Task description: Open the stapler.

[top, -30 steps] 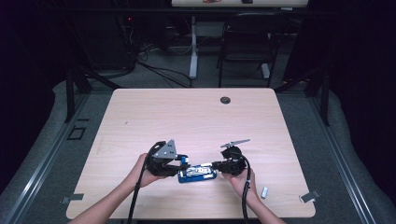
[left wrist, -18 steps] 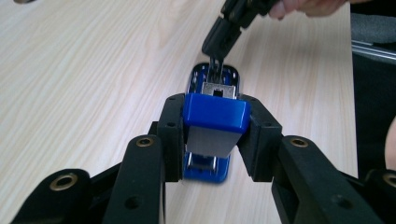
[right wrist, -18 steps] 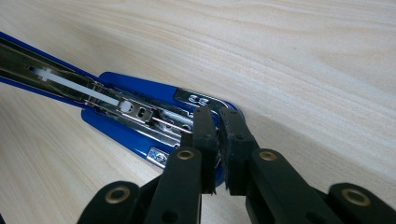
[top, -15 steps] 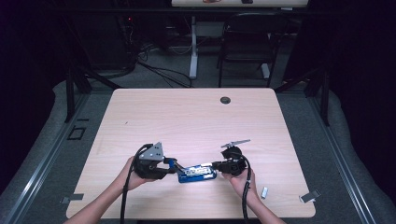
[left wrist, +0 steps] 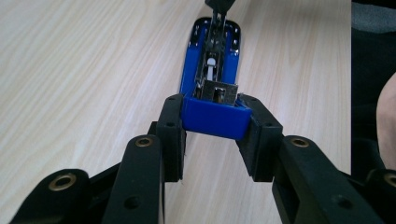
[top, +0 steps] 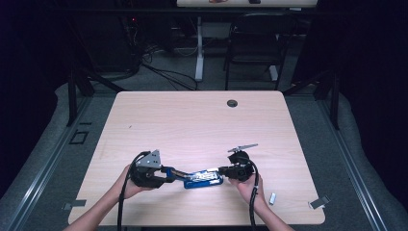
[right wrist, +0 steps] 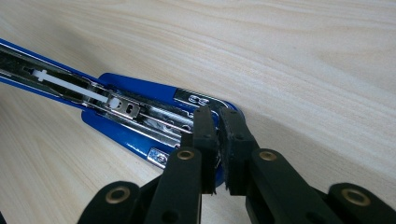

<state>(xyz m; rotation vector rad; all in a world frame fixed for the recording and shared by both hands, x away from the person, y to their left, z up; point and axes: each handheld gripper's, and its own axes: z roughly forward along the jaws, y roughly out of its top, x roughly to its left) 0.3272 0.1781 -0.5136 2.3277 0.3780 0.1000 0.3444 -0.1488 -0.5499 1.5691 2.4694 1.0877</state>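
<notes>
A blue stapler (top: 202, 179) lies opened on the wooden table (top: 192, 125), near the front edge between the two hands. The left gripper (left wrist: 214, 135) clamps the stapler's blue rear end, pads pressed on either side. The right gripper (right wrist: 218, 140) has its jaws nearly together, pinched on the metal front end of the stapler. A small pale piece (top: 273, 198) lies just right of the right hand, and a round dark grommet (top: 232, 103) sits near the table's far edge, well apart. Nothing stands between the grippers and the stapler.
</notes>
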